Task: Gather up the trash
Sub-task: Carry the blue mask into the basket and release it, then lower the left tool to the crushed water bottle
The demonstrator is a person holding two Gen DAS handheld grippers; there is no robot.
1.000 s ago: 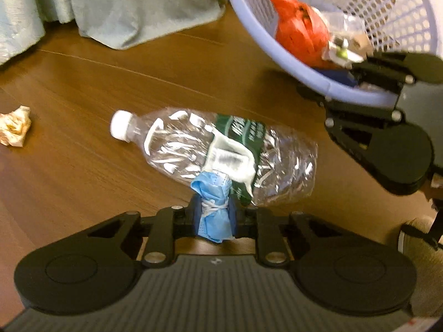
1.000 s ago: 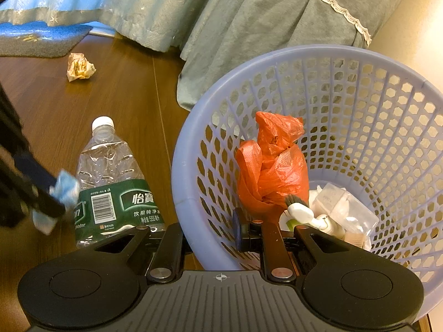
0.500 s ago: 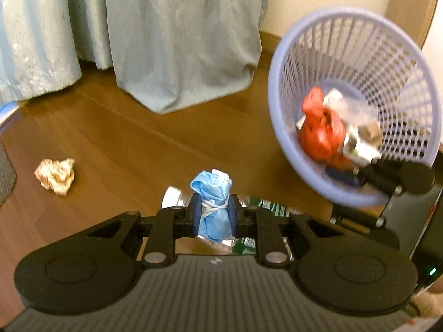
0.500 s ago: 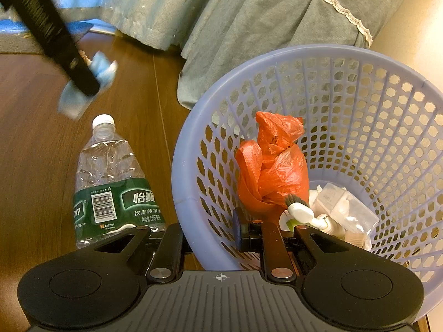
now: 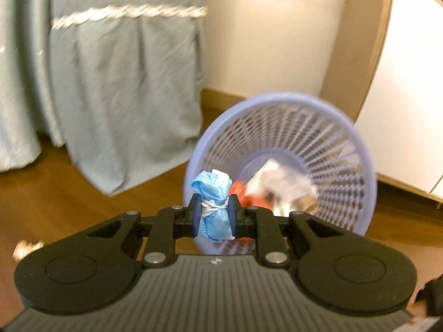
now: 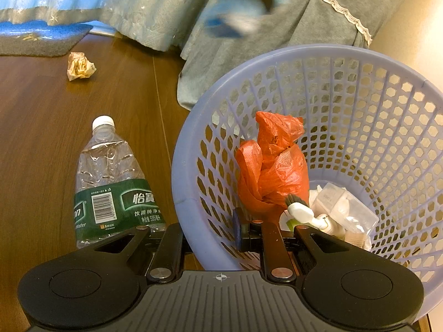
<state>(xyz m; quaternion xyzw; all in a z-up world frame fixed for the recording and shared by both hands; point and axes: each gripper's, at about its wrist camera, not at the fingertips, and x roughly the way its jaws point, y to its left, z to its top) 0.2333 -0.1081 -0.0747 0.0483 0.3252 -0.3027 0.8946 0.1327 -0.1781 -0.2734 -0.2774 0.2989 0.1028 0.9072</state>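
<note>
My left gripper [image 5: 213, 215] is shut on a rolled blue face mask [image 5: 211, 193] tied with its white loop. It hangs in the air in front of the tilted lilac basket [image 5: 279, 98]. In the right wrist view the mask and that gripper [image 6: 235, 13] are a blur high above the basket's far rim. My right gripper [image 6: 218, 235] is shut on the near rim of the basket [image 6: 182, 171]. Inside lie a red plastic bag [image 6: 274, 166], a small brush and clear packaging. A clear water bottle [image 6: 110, 177] with a green label lies on the floor left of the basket.
A crumpled paper ball [image 6: 80, 66] sits on the wooden floor at far left, near a blue-grey mat [image 6: 36, 41]. A grey-green bed skirt [image 5: 110, 96] hangs behind the basket. A cream wall and a pale cabinet [image 5: 401, 96] stand to the right.
My left gripper has risen with the mask from just above the bottle to high in front of the basket's opening. The right gripper and basket have stayed put.
</note>
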